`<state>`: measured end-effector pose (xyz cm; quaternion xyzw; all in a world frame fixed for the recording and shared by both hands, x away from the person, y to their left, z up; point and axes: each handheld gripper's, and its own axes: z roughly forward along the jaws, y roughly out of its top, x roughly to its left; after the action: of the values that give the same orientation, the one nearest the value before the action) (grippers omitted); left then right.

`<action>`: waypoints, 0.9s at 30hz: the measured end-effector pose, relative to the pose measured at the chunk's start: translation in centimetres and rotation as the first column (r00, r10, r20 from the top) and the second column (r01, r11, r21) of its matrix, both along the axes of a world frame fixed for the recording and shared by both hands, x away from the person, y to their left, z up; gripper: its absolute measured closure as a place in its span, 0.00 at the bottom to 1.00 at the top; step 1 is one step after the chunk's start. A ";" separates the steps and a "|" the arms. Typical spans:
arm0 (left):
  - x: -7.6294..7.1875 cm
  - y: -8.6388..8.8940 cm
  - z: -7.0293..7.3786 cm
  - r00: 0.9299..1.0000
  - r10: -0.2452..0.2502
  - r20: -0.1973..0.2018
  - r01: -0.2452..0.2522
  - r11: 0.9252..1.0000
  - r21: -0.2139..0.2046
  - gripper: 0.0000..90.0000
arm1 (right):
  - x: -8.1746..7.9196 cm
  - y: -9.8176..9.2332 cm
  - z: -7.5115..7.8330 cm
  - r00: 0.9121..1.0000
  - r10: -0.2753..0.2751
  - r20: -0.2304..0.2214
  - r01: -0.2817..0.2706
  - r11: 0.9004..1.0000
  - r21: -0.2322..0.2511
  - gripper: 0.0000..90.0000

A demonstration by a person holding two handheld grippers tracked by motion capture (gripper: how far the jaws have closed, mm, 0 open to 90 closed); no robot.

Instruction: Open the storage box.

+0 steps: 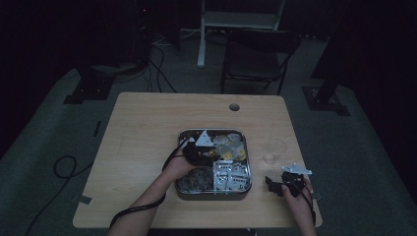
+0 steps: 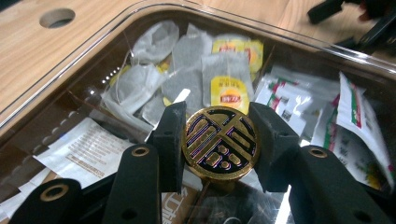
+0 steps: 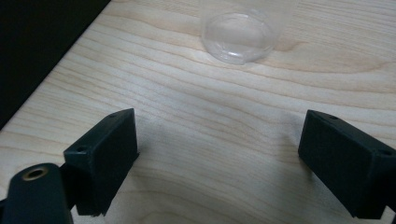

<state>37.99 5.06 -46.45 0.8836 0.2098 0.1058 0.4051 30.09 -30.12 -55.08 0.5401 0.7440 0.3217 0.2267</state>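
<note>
1. The pale wooden worktop (image 1: 147, 147) carries the whole scene, with a round cable hole (image 1: 234, 106) near its far edge; a dark folding chair (image 1: 258, 56) stands behind it on the grey floor.

2. A square clear-lidded metal tray (image 1: 247, 162) sits at the centre of the worktop, divided into compartments of white tea bags (image 2: 154, 42), yellow-labelled tea bags (image 2: 227, 91) and white printed sachets (image 2: 289, 100).

3. The left gripper (image 2: 219, 135), held in the person's left hand (image 1: 178, 167), hangs over the tray's lid. Its fingers (image 2: 169, 140) pinch a round gold-and-black patterned knob (image 2: 219, 142) from either side, pads pressed to its rim. The knob appears to be the lid's handle, though its stem is mostly hidden.

4. The right gripper (image 3: 219, 158) rests at the near right corner of the worktop, its fingers (image 3: 105, 154) spread wide with only bare wood between them.

5. A small clear plastic cup (image 1: 274, 150) stands just right of the tray, empty and ahead of the right gripper.

6. By the look of it, the work is at an early stage: the handle is gripped, but the lid remains seated on the tray. Lifting it off, picking out a bag and bringing it to the cup all seem left to do.
</note>
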 end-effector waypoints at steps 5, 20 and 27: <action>-0.2 0.4 0.9 1.000 -0.007 0.010 0.007 1.000 0.000 0.67 | 0.0 0.0 0.0 1.000 0.000 0.000 0.000 1.000 0.000 0.12; -0.4 3.3 2.7 0.999 0.036 0.036 -0.036 0.999 -0.005 0.67 | 0.0 0.0 0.0 1.000 0.000 0.000 0.000 1.000 0.000 0.12; -0.4 6.5 3.3 0.996 0.083 0.043 -0.082 0.996 -0.016 0.67 | 0.0 0.0 0.0 1.000 0.000 0.000 0.000 1.000 0.000 0.12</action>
<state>37.55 11.54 -43.17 0.8686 0.2378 0.1404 0.4113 30.09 -30.12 -55.08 0.5400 0.7440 0.3217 0.2267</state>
